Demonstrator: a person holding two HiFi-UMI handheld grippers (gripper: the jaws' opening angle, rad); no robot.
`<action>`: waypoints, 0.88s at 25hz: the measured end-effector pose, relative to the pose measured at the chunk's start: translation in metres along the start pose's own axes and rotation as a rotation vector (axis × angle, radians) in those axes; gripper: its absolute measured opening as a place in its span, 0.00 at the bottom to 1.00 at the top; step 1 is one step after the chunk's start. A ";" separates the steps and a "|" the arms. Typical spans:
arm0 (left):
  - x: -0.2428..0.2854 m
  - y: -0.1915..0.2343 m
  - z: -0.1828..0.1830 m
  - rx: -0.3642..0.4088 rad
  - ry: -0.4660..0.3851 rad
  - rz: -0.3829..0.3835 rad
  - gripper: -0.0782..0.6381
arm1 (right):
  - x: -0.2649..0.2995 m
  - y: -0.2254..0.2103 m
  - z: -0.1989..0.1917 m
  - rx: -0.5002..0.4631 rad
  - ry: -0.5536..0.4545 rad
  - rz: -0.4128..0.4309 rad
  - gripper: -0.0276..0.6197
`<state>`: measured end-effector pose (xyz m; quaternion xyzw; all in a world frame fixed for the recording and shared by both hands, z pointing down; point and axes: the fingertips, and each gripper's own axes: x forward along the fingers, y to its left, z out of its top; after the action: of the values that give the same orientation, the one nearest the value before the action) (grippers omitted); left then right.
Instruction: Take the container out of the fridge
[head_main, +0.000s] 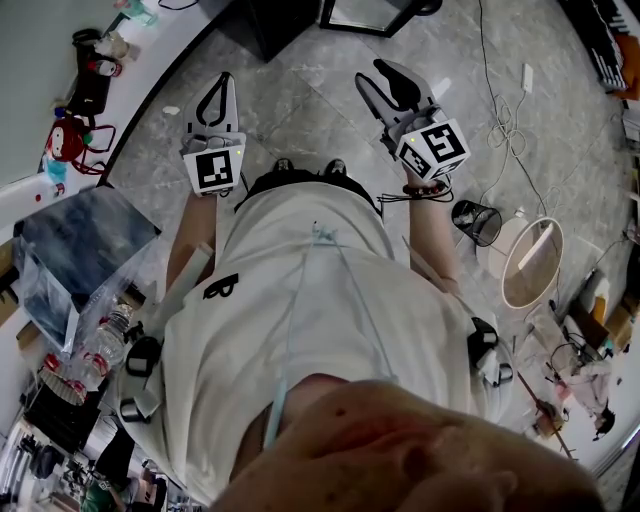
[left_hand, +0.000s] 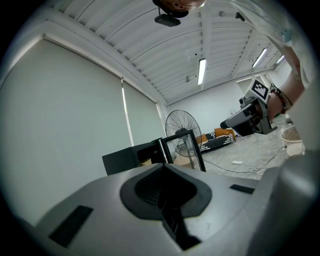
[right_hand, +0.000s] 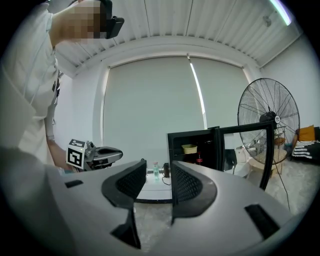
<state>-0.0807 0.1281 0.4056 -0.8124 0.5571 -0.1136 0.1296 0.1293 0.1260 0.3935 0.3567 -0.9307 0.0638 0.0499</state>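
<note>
1. The yellow container (right_hand: 189, 148) sits inside the black fridge (right_hand: 192, 134), on a high shelf. Nothing is touching it.
2. A small bottle with red on it (right_hand: 199, 159) stands just to the right of the container, a bit lower.
3. The fridge door (right_hand: 250, 150) is swung open to the right. It has a glass front.
4. A big round fan (right_hand: 267, 117) stands behind the door, on the far right.
5. To the left of the fridge is a white table (right_hand: 150, 192). A little clear bottle (right_hand: 156, 170) stands on it.
6. The right gripper (right_hand: 157, 172) is far from the fridge and points at it. Its fingers are apart with a narrow gap, and nothing is between them.
7. The left gripper (left_hand: 162, 172) is far from the fridge too. Its fingers are pressed together with nothing between them.
8. From above, the person in a white shirt (head_main: 310, 300) holds both grippers out in front, over a grey floor (head_main: 300, 110). The two grippers are well apart.
</note>
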 end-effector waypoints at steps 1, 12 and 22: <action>-0.001 0.000 0.000 0.003 0.004 0.001 0.12 | 0.000 0.001 0.000 -0.003 0.003 0.004 0.30; -0.004 0.017 -0.007 0.007 0.007 -0.003 0.12 | 0.018 0.011 -0.001 -0.016 0.047 0.024 0.42; -0.007 0.024 -0.014 -0.019 0.007 -0.001 0.12 | 0.022 0.014 -0.006 -0.047 0.078 -0.021 0.53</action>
<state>-0.1085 0.1257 0.4102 -0.8134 0.5583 -0.1110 0.1200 0.1040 0.1223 0.4010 0.3623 -0.9255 0.0554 0.0952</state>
